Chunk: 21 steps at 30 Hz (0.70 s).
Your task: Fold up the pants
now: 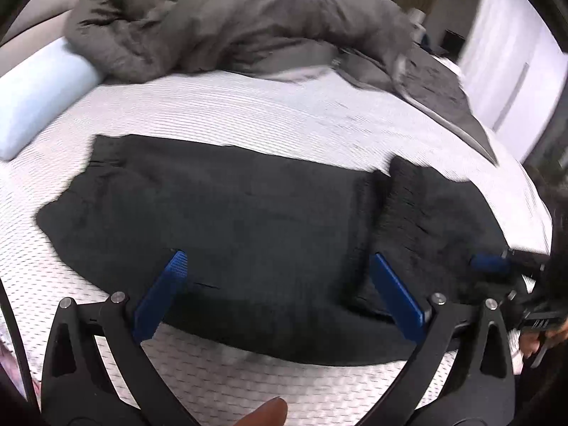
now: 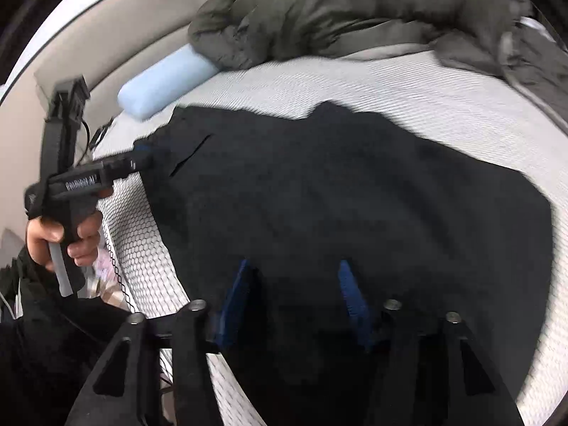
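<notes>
Left wrist view: black pants (image 1: 227, 206) lie flat on the white mattress (image 1: 284, 106), filling the middle of the frame from 9 to 3 o'clock, w/ a turned-over, ribbed part at approx. 3 o'clock. Left gripper (image 1: 280, 280) hovers over the near edge at 6 o'clock, its blue fingers (image 1: 163, 294) wide apart, nothing between them. Right gripper (image 1: 493, 264) shows at 3–4 o'clock, at the fabric edge.

Right wrist view: right gripper (image 2: 294, 294) has jaws apart too; the pads stand over the dark cloth at 6 o'clock, not pressing on it. Grey duvet (image 2: 355, 10) is bunched at 12 o'clock and a light blue pillow (image 2: 163, 81) at 10 o'clock, both clear of the pants.

Handling, my judgement: fabric looks soft, thick-ish, limp, not slippery and not fragile. It will sag and drag if lifted at one point only. Better to pinch two points on one edge, e.g. both corners of the near hem or waistband, through all layers, then carry them over together.
</notes>
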### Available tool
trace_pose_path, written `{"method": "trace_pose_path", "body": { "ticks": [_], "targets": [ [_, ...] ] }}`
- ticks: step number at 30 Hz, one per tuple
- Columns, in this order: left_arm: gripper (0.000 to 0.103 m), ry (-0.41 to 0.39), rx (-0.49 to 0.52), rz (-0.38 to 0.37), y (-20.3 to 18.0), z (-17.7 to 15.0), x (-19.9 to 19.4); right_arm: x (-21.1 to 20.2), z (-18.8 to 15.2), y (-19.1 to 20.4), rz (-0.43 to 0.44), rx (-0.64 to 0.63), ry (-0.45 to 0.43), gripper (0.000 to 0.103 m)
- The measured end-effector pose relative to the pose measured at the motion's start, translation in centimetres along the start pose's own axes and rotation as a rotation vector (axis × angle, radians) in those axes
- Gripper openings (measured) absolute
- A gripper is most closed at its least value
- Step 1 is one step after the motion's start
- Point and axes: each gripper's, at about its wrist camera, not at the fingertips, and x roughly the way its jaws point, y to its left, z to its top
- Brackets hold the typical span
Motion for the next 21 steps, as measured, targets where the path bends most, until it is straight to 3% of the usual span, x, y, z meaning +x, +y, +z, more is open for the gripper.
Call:
{"method": "trace_pose_path", "body": {
  "ticks": [5,7,8,10,11,13,16,18,20,21],
  "targets": [
    [0.101,0.089,0.122,-0.028,-5.1,-1.7,2.9,-5.5,-4.7,-6.3,-0.093,0.196,-0.108,0.069],
    [0.09,0.122,0.126,-0.052,-5.8,-2.0,4.0,-7.3,-6.7,-9.4,-0.114,0.311,-0.152,0.069],
    [0.079,0.145,0.115,-0.084,-5.9,-2.2,4.5,-7.9,-7.3,-10.4,-0.129,0.35,-0.168,0.069],
    [0.07,0.147,0.101,-0.114,-6.0,-2.3,4.6,-8.8,-8.3,-12.9,-0.134,0.432,-0.199,0.069],
    [0.052,0.144,0.099,-0.14,-6.2,-2.3,4.5,-9.0,-8.6,-14.1,-0.103,0.478,-0.209,0.069],
    [0.047,0.151,0.097,-0.161,-6.6,-2.3,4.6,-8.4,-9.3,-16.5,-0.007,0.581,-0.217,0.069],
    [0.038,0.132,0.133,-0.146,-7.5,-2.2,4.3,-6.9,-8.4,-18.2,0.099,0.653,-0.217,0.047],
    [0.032,0.121,0.146,-0.148,-7.6,-2.0,4.0,-5.5,-7.0,-18.2,0.121,0.634,-0.201,0.018],
    [0.021,0.114,0.154,-0.161,-7.6,-1.9,3.2,-5.4,-5.4,-17.5,0.075,0.577,-0.213,0.01],
    [0.021,0.108,0.157,-0.175,-7.3,-1.8,2.5,-6.1,-5.0,-17.0,0.048,0.545,-0.25,0.009]
  ]
}}
